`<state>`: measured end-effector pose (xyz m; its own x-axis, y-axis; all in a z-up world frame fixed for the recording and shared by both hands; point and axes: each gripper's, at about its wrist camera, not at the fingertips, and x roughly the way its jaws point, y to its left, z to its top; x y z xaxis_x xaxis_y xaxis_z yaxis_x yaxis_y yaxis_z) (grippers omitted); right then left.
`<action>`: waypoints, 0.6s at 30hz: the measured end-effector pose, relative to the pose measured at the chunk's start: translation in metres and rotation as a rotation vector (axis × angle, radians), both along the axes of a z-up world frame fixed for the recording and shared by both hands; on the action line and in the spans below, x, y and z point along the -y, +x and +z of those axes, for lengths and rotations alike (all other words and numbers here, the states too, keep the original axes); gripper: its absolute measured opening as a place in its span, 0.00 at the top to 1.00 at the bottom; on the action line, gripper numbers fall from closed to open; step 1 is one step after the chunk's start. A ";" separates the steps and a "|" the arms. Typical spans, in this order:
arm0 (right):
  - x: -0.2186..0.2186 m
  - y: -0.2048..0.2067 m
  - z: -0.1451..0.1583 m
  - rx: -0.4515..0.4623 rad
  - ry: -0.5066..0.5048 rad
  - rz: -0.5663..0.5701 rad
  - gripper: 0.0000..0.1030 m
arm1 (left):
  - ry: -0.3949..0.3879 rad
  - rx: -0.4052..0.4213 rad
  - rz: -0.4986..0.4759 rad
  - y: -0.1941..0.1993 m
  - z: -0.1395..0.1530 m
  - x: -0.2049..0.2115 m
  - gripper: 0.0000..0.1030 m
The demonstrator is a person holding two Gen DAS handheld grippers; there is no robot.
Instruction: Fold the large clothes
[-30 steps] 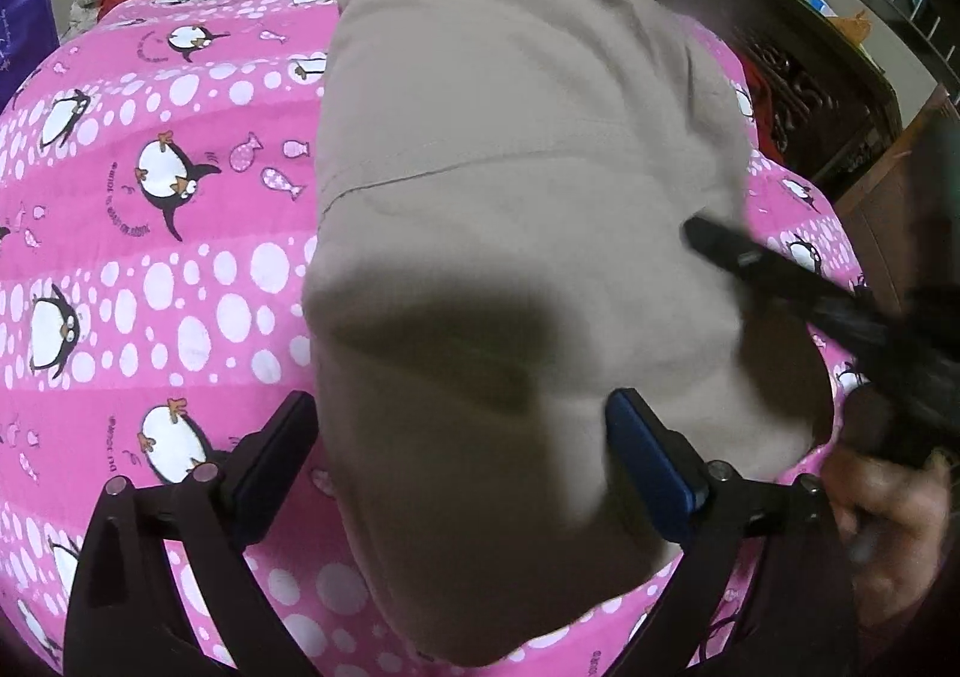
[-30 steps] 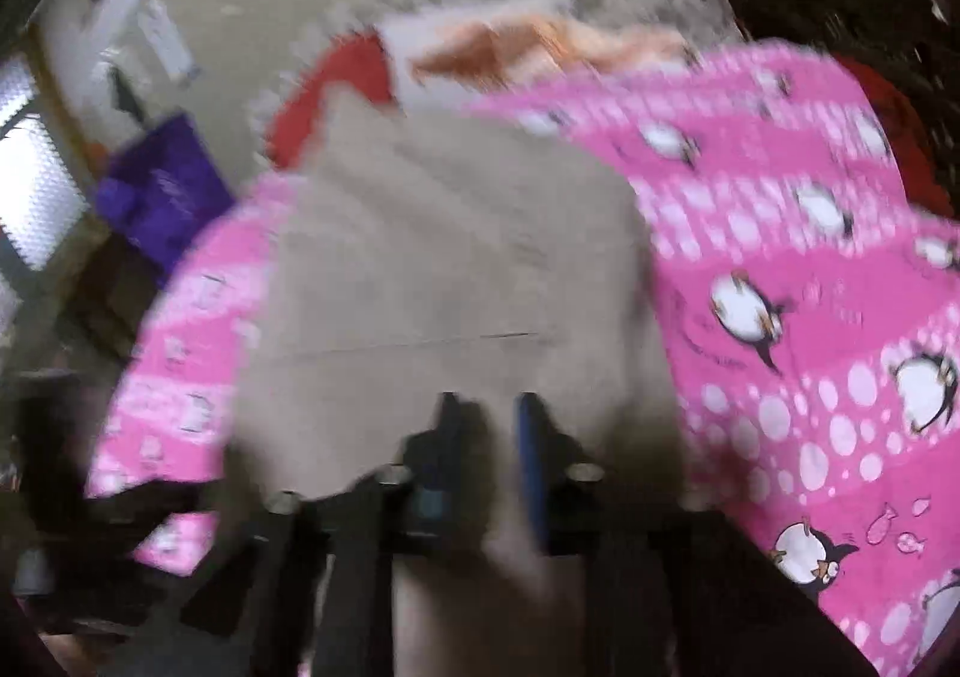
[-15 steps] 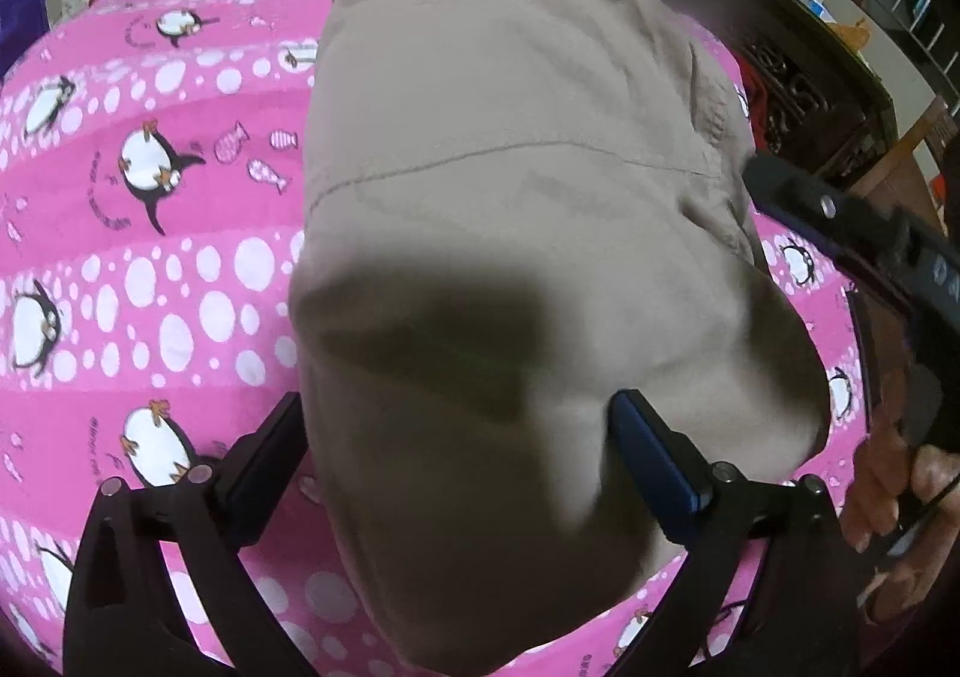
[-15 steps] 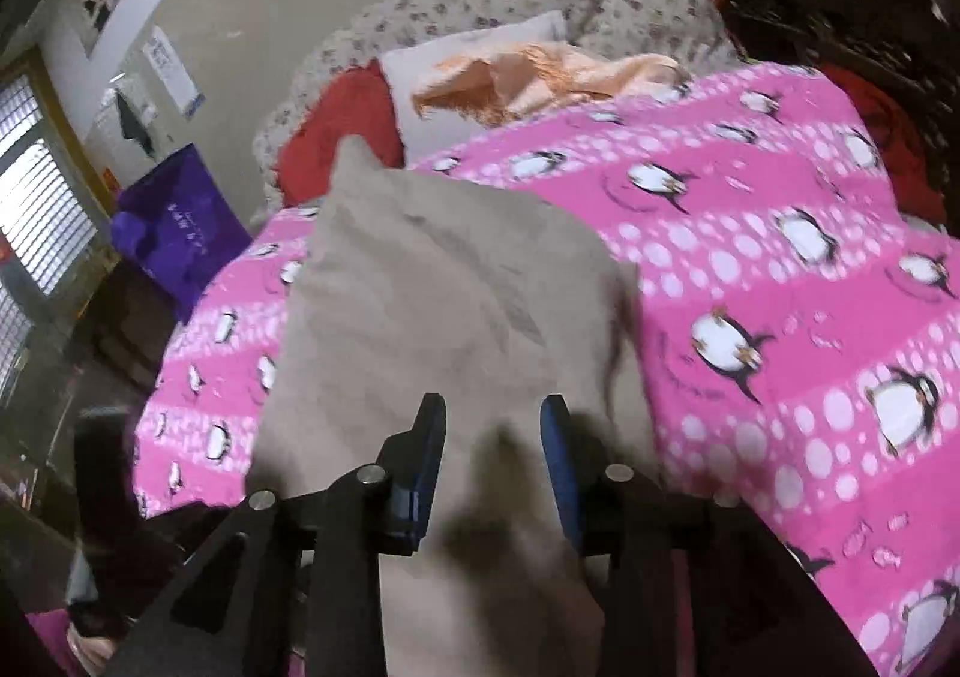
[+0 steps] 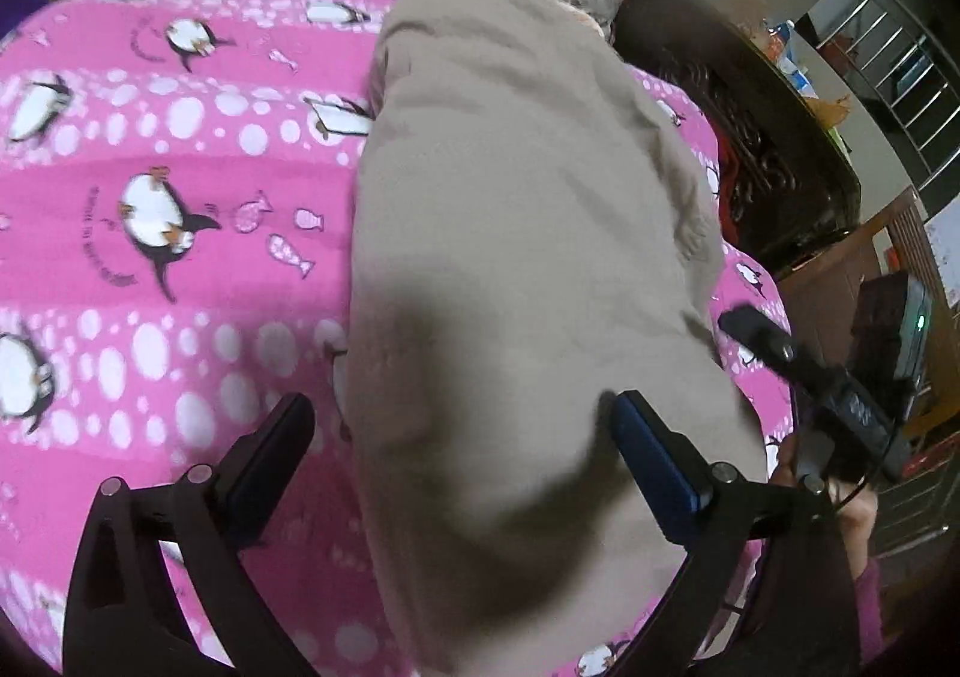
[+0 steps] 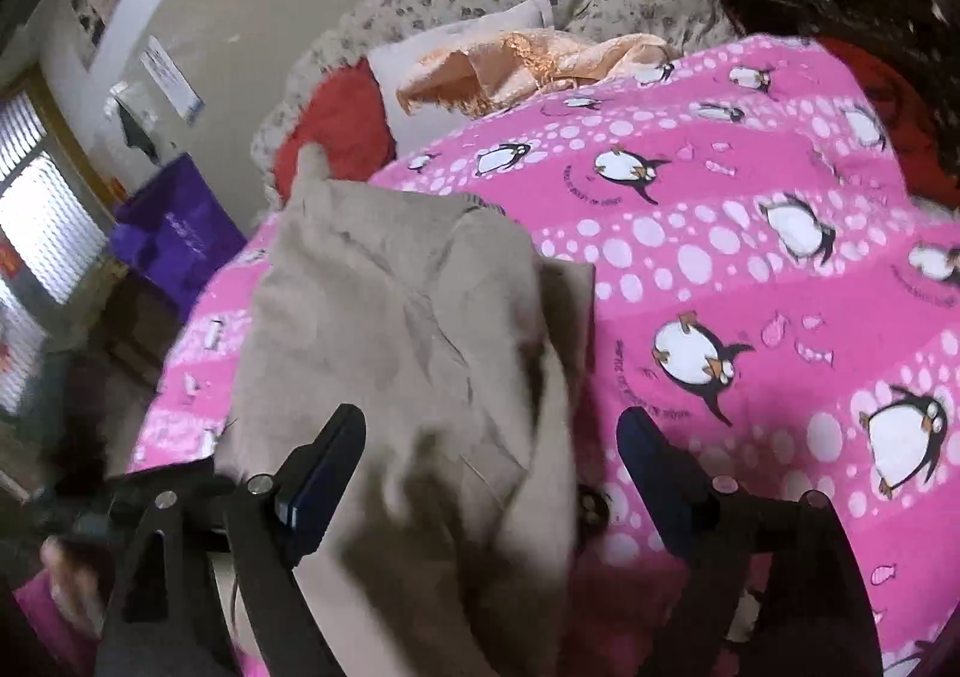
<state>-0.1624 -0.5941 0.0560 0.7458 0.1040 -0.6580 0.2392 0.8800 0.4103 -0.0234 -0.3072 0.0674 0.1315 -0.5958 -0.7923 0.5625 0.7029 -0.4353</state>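
Observation:
A large beige garment (image 5: 528, 233) lies lengthwise on the pink penguin bedspread (image 5: 150, 197), its near end hanging over the bed's front edge. My left gripper (image 5: 462, 431) is open, its fingers straddling the garment's near end without pinching it. In the right wrist view the same garment (image 6: 390, 329) lies folded with a loose upper layer. My right gripper (image 6: 489, 437) is open, its fingers on either side of the garment's near right edge. The right gripper also shows at the right of the left wrist view (image 5: 780, 347).
Pillows lie at the head of the bed, one red (image 6: 336, 125), one white with an orange cloth (image 6: 516, 65). A dark carved wooden cabinet (image 5: 768, 137) stands at the bed's right. A purple bag (image 6: 174, 233) sits by the window at left.
My right gripper, shut on the garment's edge a second ago, has opened wide and let the cloth go. The garment has settled onto the bed. My left gripper stays open.

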 end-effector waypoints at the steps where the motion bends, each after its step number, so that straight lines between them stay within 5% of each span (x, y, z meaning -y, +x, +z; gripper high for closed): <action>1: 0.004 -0.001 -0.004 -0.011 0.023 0.012 0.15 | -0.003 -0.012 -0.026 0.002 -0.005 0.006 0.03; 8: 0.010 0.033 -0.050 -0.074 0.234 0.140 0.17 | -0.068 -0.166 -0.104 0.017 -0.031 0.024 0.01; 10: 0.005 0.036 -0.050 -0.073 0.218 0.117 0.23 | -0.096 -0.182 -0.083 0.018 -0.029 0.018 0.14; 12: 0.000 0.035 -0.040 -0.046 0.258 0.145 0.62 | -0.101 -0.166 -0.084 0.016 -0.021 0.013 0.29; 15: -0.022 0.030 -0.018 -0.015 0.250 0.196 0.70 | -0.105 -0.123 -0.115 0.004 0.000 0.001 0.54; 18: -0.054 0.022 0.009 0.013 0.209 0.257 0.72 | -0.097 -0.039 -0.147 -0.016 0.033 -0.023 0.59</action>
<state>-0.1405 -0.5403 0.0645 0.6855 0.4219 -0.5934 0.0140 0.8072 0.5902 -0.0394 -0.2841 0.1004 0.0077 -0.6804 -0.7328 0.6379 0.5677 -0.5204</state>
